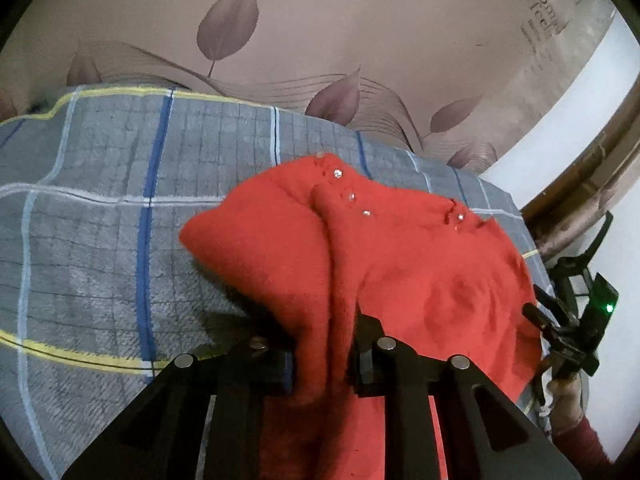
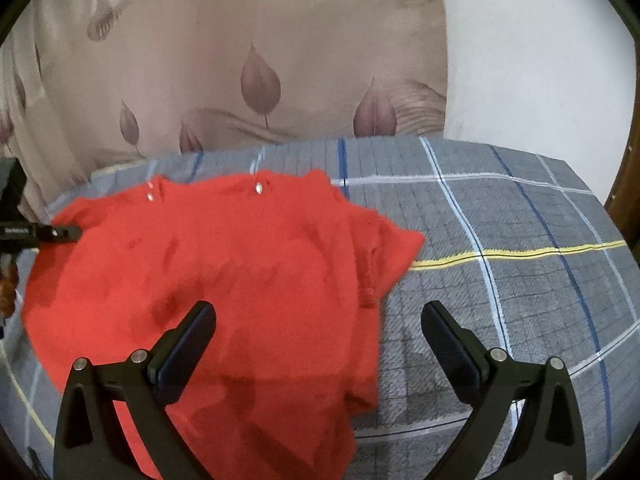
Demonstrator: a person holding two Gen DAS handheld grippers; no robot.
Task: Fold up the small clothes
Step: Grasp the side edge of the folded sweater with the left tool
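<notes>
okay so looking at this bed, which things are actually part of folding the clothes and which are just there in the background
Part of the job:
- red sweater, a bunched fold pinched in the left gripper
- right gripper, fingers spread above the sweater, holding nothing
- grey plaid blanket, the surface it lies on

Just there:
- leaf-print curtain
- white wall

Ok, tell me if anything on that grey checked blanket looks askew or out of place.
The red knitted sweater lies rumpled, not flat: one sleeve is bunched at its side, and the left hand-held gripper pinches up a ridge of it. Otherwise, nothing odd on the blanket.
</notes>
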